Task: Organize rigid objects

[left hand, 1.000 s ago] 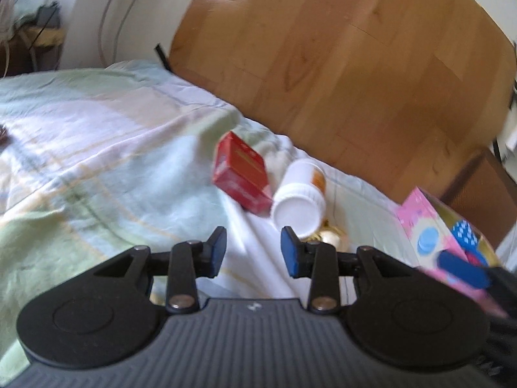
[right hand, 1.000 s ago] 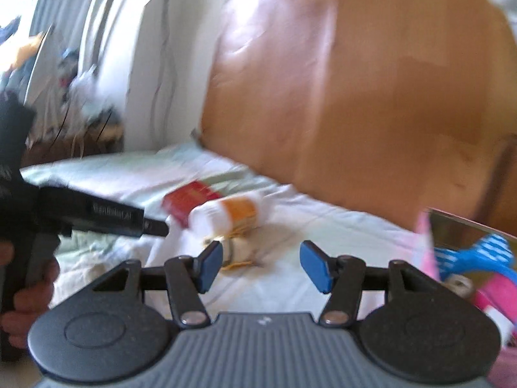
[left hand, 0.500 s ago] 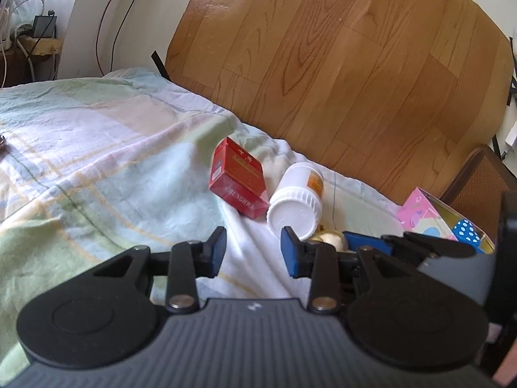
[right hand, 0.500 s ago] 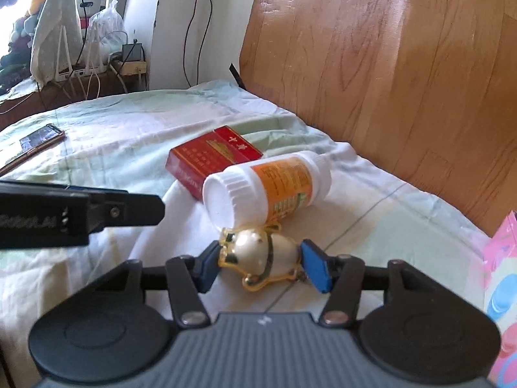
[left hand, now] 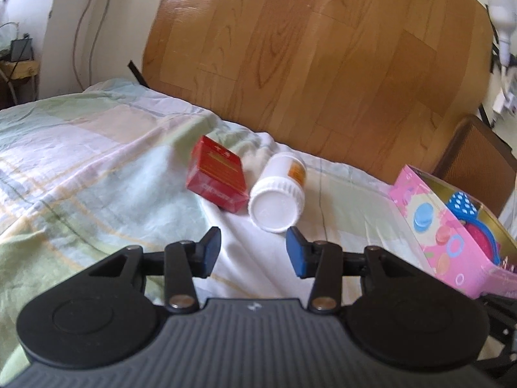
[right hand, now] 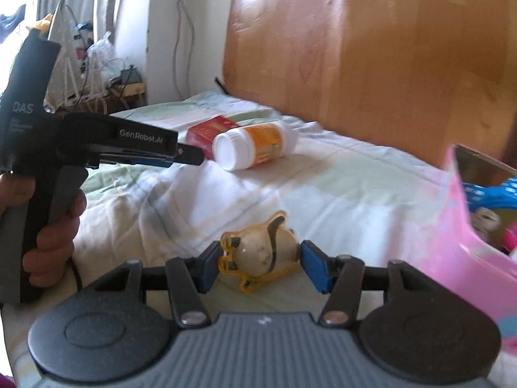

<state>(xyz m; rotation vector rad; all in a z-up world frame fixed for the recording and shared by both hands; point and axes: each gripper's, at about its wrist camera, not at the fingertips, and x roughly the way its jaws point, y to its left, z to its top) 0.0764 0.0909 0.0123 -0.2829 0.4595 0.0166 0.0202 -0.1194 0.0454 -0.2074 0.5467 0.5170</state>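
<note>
1. One bed (left hand: 97,168) with a pale checked sheet carries everything.
2. One pink box (left hand: 446,226) stands open at the right.
3. One white bottle (left hand: 278,200) lies on its side, touching one red pack (left hand: 216,177).
4. One small gold figurine (right hand: 258,255) sits between the right tool's (right hand: 258,265) pads, gripped.
5. The left tool (left hand: 253,252) gapes wide, empty, just short of the bottle.

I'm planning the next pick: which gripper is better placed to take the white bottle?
Left, probably. The left gripper is open, empty, aimed at the white bottle just beyond it. The right gripper has a gold figurine between its jaws, beside the pink box.
</note>
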